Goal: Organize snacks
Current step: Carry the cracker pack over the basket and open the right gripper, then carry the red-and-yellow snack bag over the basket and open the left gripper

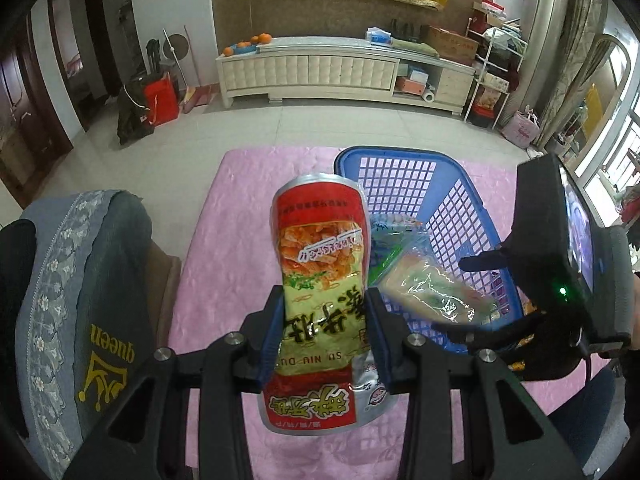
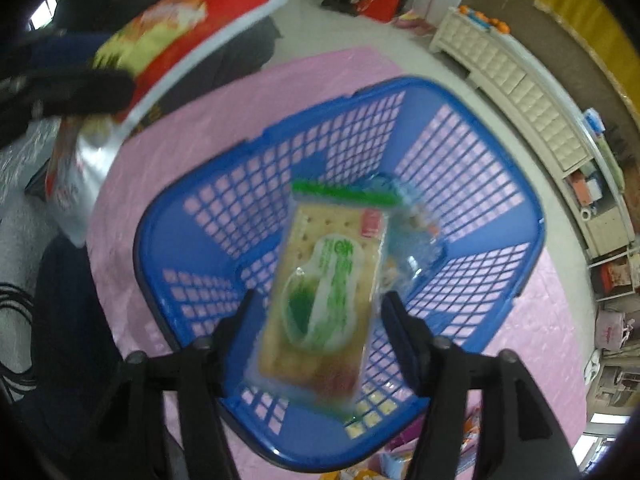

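My left gripper (image 1: 324,320) is shut on a tall red and yellow snack bag (image 1: 320,248), which it holds upright over the pink cloth just left of the blue mesh basket (image 1: 348,160). The right wrist view shows that bag (image 2: 172,28) blurred at the upper left. My right gripper (image 2: 318,308) points down over the basket (image 2: 400,84). A clear cracker pack with a green label (image 2: 320,292) lies between its fingers, blurred, with a gap on each side. The same pack (image 1: 436,292) shows in the left wrist view beside the right gripper (image 1: 460,296). A bluish clear packet (image 2: 416,240) lies in the basket.
A pink cloth (image 1: 240,240) covers the table. A grey chair cover printed "queen" (image 1: 80,300) stands close on the left. More snack packets (image 2: 400,464) lie at the table's near edge. A white cabinet (image 1: 308,68) stands across the tiled floor.
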A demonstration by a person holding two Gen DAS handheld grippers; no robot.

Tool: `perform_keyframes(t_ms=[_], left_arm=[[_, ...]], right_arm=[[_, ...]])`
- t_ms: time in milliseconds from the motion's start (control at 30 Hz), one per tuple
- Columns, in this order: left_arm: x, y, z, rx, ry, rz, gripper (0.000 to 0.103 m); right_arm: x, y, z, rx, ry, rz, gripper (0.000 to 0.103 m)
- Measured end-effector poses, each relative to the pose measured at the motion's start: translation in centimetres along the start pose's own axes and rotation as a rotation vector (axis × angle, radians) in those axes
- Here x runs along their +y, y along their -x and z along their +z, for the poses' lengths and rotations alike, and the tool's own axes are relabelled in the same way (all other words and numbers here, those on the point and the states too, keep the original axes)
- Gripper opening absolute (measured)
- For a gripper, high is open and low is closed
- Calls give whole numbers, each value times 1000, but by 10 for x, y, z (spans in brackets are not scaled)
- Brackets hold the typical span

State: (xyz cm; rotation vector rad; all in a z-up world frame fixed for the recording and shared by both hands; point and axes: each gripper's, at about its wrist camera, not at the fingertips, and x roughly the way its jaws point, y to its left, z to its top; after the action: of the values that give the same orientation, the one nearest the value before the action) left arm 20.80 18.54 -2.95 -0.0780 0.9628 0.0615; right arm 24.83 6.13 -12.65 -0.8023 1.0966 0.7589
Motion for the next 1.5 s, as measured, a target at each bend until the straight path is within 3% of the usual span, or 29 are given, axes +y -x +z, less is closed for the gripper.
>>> perform_keyframes(t_ms=[67, 133, 633, 1133, 1500], left_arm=[[-3, 1, 1, 1, 0, -3, 37], [-6, 2, 3, 3, -8, -4, 37], [-42, 13, 5, -13, -83, -32, 37], [-62, -32, 21, 31, -156, -75, 37], [-73, -62, 20, 77, -175, -111, 39]], right_arm=[[1, 2, -3, -6, -12, 20, 90], [-1, 7, -5, -20, -44, 28, 92], [-34, 64, -34, -124, -268, 56, 92], [-65, 66, -50, -163, -451, -33, 92], [-82, 55, -61, -147, -525, -31, 92]])
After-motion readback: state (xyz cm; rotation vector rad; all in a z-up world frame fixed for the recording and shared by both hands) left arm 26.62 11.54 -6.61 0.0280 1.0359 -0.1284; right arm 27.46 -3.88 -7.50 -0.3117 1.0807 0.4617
